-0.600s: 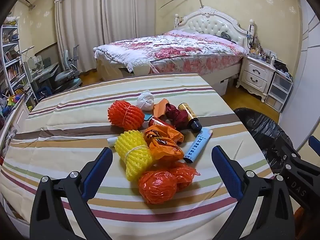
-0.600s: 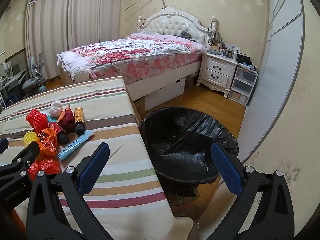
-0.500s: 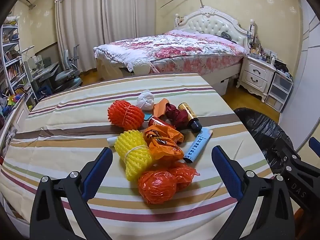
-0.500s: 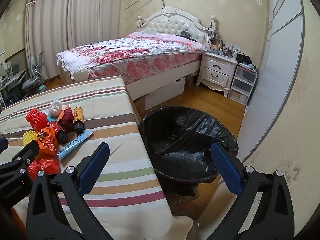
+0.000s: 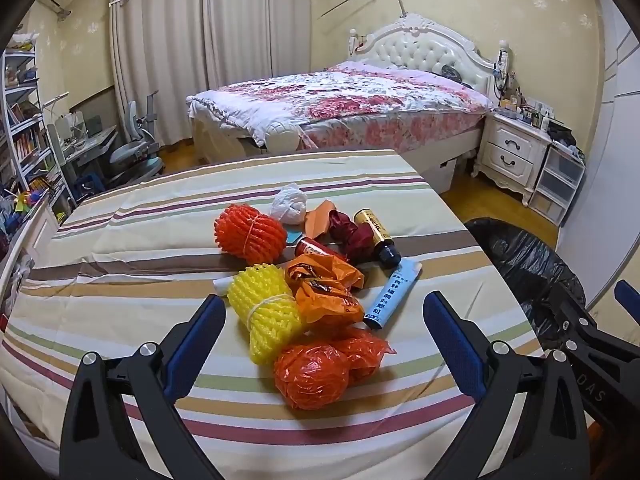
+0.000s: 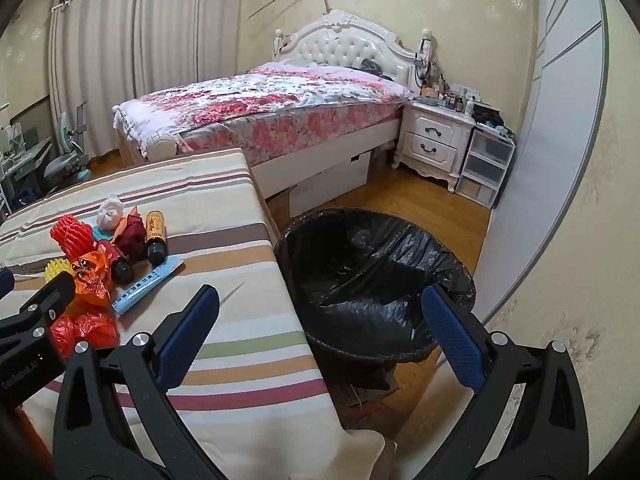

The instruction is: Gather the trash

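Note:
A pile of trash lies on the striped table [image 5: 120, 280]: an orange plastic bag ball [image 5: 312, 374], a yellow foam net [image 5: 268, 312], an orange foam net [image 5: 250, 234], orange wrappers [image 5: 324, 288], a blue tube [image 5: 394, 294], a gold bottle [image 5: 378, 234], a white tissue wad [image 5: 289, 204]. My left gripper [image 5: 324, 344] is open, hovering just before the orange bag ball. My right gripper [image 6: 320, 332] is open and empty, above the table's right edge beside the black-lined trash bin [image 6: 376, 280]. The pile also shows in the right wrist view [image 6: 120, 248].
A bed [image 5: 340, 108] stands behind the table, with a white nightstand [image 5: 516, 152] and plastic drawers [image 6: 484, 168] at the right. Bookshelves [image 5: 24, 136] and a desk chair [image 5: 132, 152] are at the left. A wall [image 6: 560, 200] runs close behind the bin.

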